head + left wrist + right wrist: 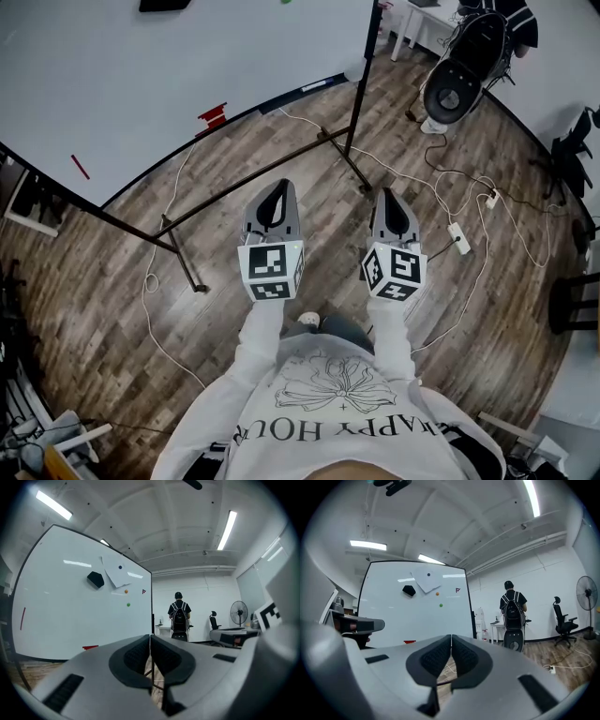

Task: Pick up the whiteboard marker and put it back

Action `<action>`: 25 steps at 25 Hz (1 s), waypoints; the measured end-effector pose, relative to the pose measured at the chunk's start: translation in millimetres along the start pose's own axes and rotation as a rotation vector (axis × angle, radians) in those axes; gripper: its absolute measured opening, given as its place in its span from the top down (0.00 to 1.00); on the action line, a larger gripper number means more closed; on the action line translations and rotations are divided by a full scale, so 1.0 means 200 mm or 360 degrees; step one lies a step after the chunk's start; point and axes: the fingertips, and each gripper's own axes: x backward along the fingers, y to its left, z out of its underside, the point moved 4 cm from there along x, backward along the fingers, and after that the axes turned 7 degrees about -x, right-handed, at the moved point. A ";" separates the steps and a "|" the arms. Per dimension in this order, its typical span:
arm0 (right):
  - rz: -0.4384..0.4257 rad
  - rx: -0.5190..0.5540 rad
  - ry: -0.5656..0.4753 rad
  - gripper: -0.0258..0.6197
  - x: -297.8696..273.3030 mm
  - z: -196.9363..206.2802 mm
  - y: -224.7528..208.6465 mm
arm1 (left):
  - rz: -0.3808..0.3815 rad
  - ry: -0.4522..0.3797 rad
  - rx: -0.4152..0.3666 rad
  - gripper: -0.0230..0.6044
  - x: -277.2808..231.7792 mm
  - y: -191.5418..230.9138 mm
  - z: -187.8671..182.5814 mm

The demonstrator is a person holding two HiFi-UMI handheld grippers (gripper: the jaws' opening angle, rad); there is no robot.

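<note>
A small red thing point(213, 116) lies at the whiteboard's point(141, 75) lower edge, also seen in the left gripper view point(90, 647) and the right gripper view point(409, 642). It may be the marker, but it is too small to tell. A red stroke point(22, 618) is drawn on the board's left part. I hold both grippers level in front of my chest, well short of the board. The left gripper point(278, 193) is shut and holds nothing point(150, 639). The right gripper point(393, 197) is likewise shut and bare point(451, 639).
The board's black stand legs point(272, 173) cross the wooden floor ahead of me. White cables and a power strip point(457, 236) lie to the right. A black eraser point(95, 579) and paper point(117, 573) stick on the board. A person with a backpack point(178, 617) stands at a far desk beside a fan point(239, 612).
</note>
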 end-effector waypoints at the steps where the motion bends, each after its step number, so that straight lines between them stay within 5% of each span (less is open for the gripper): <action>1: 0.0007 -0.0001 0.0006 0.95 -0.01 0.01 0.00 | 0.0013 0.0006 0.0003 0.95 -0.01 0.01 0.01; 13: 0.0053 -0.0002 0.0038 0.95 -0.30 0.04 -0.16 | -0.0002 0.0057 0.0024 0.95 -0.33 0.08 0.08; 25: -0.0064 0.0017 0.0016 0.95 -1.06 -0.12 -0.57 | -0.0116 0.0069 0.0003 0.95 -1.11 0.07 0.01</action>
